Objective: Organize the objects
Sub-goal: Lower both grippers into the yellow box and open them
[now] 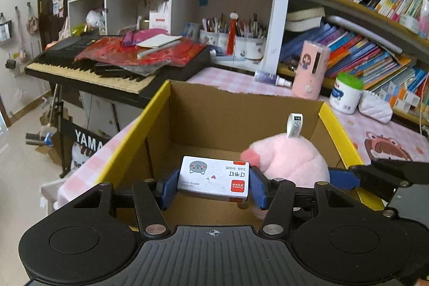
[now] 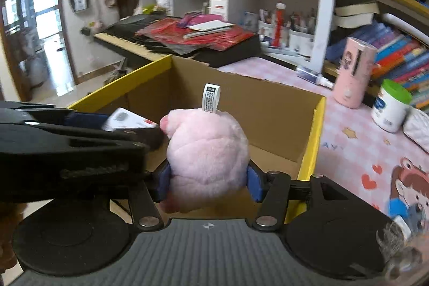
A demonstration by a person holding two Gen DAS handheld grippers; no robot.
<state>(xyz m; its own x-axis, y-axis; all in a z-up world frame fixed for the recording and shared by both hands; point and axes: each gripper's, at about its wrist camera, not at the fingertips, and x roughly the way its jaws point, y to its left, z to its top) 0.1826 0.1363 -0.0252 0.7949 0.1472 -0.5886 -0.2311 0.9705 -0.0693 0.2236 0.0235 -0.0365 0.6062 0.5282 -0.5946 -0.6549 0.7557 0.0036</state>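
Note:
An open cardboard box (image 1: 241, 109) with yellow-edged flaps stands on the pink checked table. My left gripper (image 1: 213, 182) is shut on a small white staple box (image 1: 214, 177) with a cat print and a red label, held over the box's inside. My right gripper (image 2: 209, 180) is shut on a pink plush toy (image 2: 207, 149) with a white tag, also over the cardboard box (image 2: 268, 111). The plush toy (image 1: 289, 160) shows just right of the staple box in the left wrist view. The staple box (image 2: 128, 122) and the left gripper's black arm show at the left of the right wrist view.
A pink cylinder (image 1: 311, 71), a white jar with a green lid (image 1: 346, 93) and a small spray bottle (image 1: 270, 78) stand on the table behind the box. A keyboard piled with red papers (image 1: 120, 58) lies to the left. Bookshelves (image 1: 375, 44) fill the right.

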